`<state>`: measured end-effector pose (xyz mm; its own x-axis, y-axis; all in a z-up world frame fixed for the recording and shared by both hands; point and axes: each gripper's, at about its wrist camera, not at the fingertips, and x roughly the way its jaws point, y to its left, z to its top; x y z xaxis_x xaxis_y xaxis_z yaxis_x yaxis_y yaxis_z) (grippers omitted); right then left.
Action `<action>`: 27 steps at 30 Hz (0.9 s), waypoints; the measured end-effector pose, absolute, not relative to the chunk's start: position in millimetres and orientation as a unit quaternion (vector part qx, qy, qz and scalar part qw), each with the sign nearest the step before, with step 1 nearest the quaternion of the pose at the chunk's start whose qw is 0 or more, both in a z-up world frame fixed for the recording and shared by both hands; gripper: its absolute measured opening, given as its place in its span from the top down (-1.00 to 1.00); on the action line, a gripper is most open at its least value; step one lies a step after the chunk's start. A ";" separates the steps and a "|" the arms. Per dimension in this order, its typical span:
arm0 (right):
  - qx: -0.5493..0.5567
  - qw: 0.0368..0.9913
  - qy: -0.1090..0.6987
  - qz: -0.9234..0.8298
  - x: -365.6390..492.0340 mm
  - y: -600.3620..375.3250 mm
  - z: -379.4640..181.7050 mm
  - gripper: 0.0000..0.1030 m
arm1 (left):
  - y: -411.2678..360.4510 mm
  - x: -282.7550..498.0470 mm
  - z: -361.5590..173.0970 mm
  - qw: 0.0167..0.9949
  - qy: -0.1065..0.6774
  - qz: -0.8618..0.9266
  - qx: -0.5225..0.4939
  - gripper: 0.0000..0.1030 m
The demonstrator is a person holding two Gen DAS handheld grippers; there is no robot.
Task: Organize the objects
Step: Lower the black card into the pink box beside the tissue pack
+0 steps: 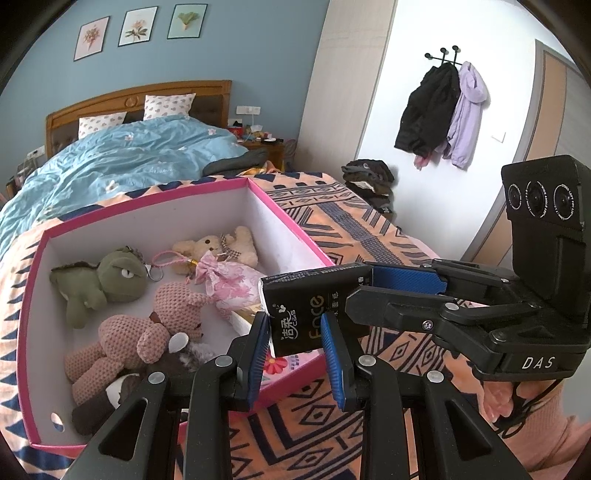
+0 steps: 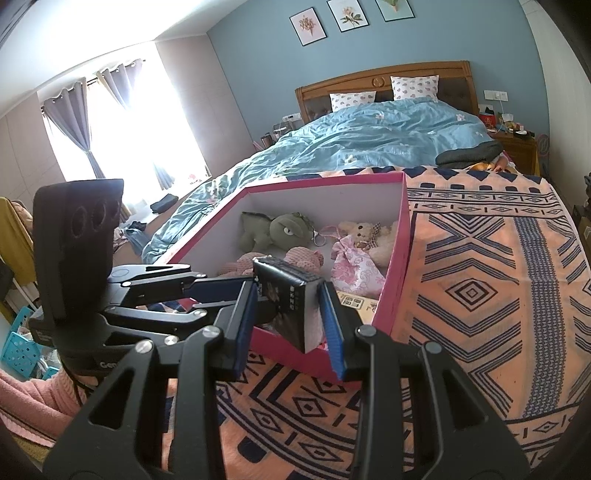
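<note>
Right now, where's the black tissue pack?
The black plastic tissue pack is clamped by both the left gripper and the right gripper, held over the near right corner of the pink cardboard box, above the floral pouch.

I am looking past a blue duvet (image 1: 122, 158) lying rumpled on the bed, two pillows (image 2: 384, 92) leaning against the headboard (image 2: 384, 75), three prints (image 1: 136, 29) hanging above, and coats (image 1: 439, 110) hanging on wall hooks.
</note>
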<state>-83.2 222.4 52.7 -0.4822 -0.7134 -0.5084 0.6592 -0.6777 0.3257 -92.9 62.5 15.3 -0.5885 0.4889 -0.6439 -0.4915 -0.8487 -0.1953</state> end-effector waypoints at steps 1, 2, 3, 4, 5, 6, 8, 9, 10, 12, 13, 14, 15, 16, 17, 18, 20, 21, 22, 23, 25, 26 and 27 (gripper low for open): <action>0.316 0.399 -0.043 -0.860 -84.1 222.1 52.2 0.26 | 62.7 -93.6 14.0 0.275 0.002 0.891 -0.361 0.46; 0.317 0.399 -0.043 -0.859 -84.8 222.2 51.6 0.26 | 62.5 -94.2 13.1 0.274 0.002 0.891 -0.362 0.46; 0.318 0.399 -0.043 -0.859 -85.2 221.7 51.5 0.26 | 61.3 -94.8 12.4 0.274 0.001 0.891 -0.363 0.46; 0.319 0.399 -0.043 -0.859 -85.6 221.5 51.0 0.26 | 63.0 -95.0 12.2 0.273 0.002 0.891 -0.363 0.46; 0.320 0.398 -0.043 -0.859 -85.9 221.4 50.6 0.26 | 63.2 -95.8 11.5 0.273 0.001 0.891 -0.364 0.46; 0.320 0.398 -0.043 -0.858 -86.5 221.2 50.3 0.26 | 63.4 -96.3 10.9 0.273 0.001 0.890 -0.365 0.46; 0.322 0.397 -0.042 -0.858 -87.0 220.8 49.6 0.26 | 63.1 -96.9 9.6 0.272 0.002 0.890 -0.366 0.46; 0.322 0.397 -0.041 -0.858 -87.4 220.4 49.1 0.26 | 63.5 -97.6 9.2 0.272 0.002 0.890 -0.367 0.46; 0.323 0.397 -0.041 -0.858 -88.0 220.1 48.6 0.26 | 64.4 -97.7 9.0 0.271 0.002 0.890 -0.367 0.46; 0.325 0.396 -0.041 -0.858 -89.1 219.6 47.6 0.26 | 64.5 -98.3 8.4 0.272 0.001 0.889 -0.368 0.46; 0.325 0.397 -0.042 -0.858 -89.8 219.2 47.3 0.26 | 64.5 -98.3 8.3 0.272 0.001 0.889 -0.369 0.46; 0.325 0.397 -0.042 -0.857 -90.0 219.3 47.2 0.25 | 64.5 -98.3 8.1 0.271 0.001 0.889 -0.369 0.46; 0.325 0.396 -0.042 -0.857 -90.3 219.1 47.2 0.25 | 64.8 -98.4 8.2 0.271 0.001 0.889 -0.369 0.46; 0.325 0.396 -0.041 -0.858 -90.5 219.2 47.1 0.25 | 64.9 -98.5 8.0 0.271 0.001 0.889 -0.369 0.46; 0.326 0.396 -0.042 -0.857 -90.6 219.3 47.1 0.25 | 64.6 -98.5 7.8 0.271 0.001 0.889 -0.369 0.46; 0.326 0.397 -0.042 -0.857 -90.8 219.4 46.9 0.25 | 64.9 -98.8 8.0 0.271 0.001 0.889 -0.370 0.46; 0.326 0.397 -0.043 -0.857 -91.1 219.2 47.0 0.25 | 64.4 -99.0 7.7 0.271 0.000 0.888 -0.371 0.46; 0.327 0.397 -0.042 -0.857 -91.4 219.3 47.1 0.25 | 64.6 -99.2 7.7 0.271 0.000 0.888 -0.371 0.46; 0.327 0.397 -0.043 -0.857 -91.6 219.4 47.1 0.25 | 64.5 -99.6 7.4 0.270 0.000 0.888 -0.372 0.46; 0.327 0.397 -0.042 -0.857 -91.5 219.4 47.0 0.25 | 64.5 -99.7 7.0 0.270 0.000 0.888 -0.372 0.46; 0.328 0.396 -0.042 -0.857 -92.4 219.3 46.5 0.25 | 64.5 -101.0 6.3 0.269 0.000 0.888 -0.374 0.46; 0.328 0.396 -0.042 -0.857 -93.0 219.0 46.0 0.25 | 64.4 -101.6 5.8 0.269 0.000 0.887 -0.375 0.46; 0.329 0.395 -0.041 -0.857 -93.7 218.7 45.5 0.25 | 64.8 -102.8 5.0 0.269 0.000 0.887 -0.376 0.46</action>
<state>-93.7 218.7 45.5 -0.4719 -0.7030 -0.5320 0.6495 -0.6853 0.3294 -102.8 64.8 5.0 -0.5728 0.4764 -0.6671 -0.4763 -0.8557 -0.2021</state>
